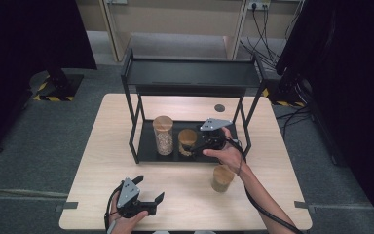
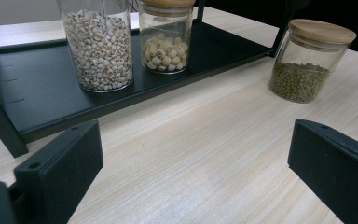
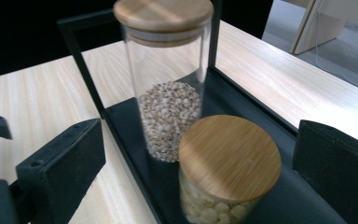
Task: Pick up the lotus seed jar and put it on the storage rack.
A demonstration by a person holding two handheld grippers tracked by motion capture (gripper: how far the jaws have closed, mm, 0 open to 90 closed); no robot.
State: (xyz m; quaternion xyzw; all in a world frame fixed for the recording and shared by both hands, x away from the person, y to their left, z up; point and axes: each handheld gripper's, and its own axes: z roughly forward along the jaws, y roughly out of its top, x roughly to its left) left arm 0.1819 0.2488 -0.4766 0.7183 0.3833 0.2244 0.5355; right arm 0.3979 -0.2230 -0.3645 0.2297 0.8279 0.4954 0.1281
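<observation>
A black two-tier rack (image 1: 143, 146) stands on the wooden table. Its lower tray (image 2: 42, 93) holds a tall glass jar of small white grains (image 1: 163, 135) (image 2: 100, 46) (image 3: 170, 102) and a short jar of larger pale seeds (image 1: 187, 139) (image 2: 164, 42) (image 3: 229, 158), both with wooden lids. My right gripper (image 1: 192, 146) (image 3: 198, 140) is open, its jaws either side of the short jar's lid and clear of it. A third jar with green beans (image 1: 222, 178) (image 2: 307, 65) stands on the table in front of the rack. My left gripper (image 1: 150, 188) (image 2: 193, 149) is open and empty near the front edge.
The rack's upper shelf (image 1: 190, 73) overhangs the tray, with thin black posts (image 1: 132, 112) at the corners. A small round grommet (image 1: 219, 107) sits in the tabletop behind the rack. Bare wood (image 1: 112, 161) lies left of the rack. Dark stands and cables surround the table.
</observation>
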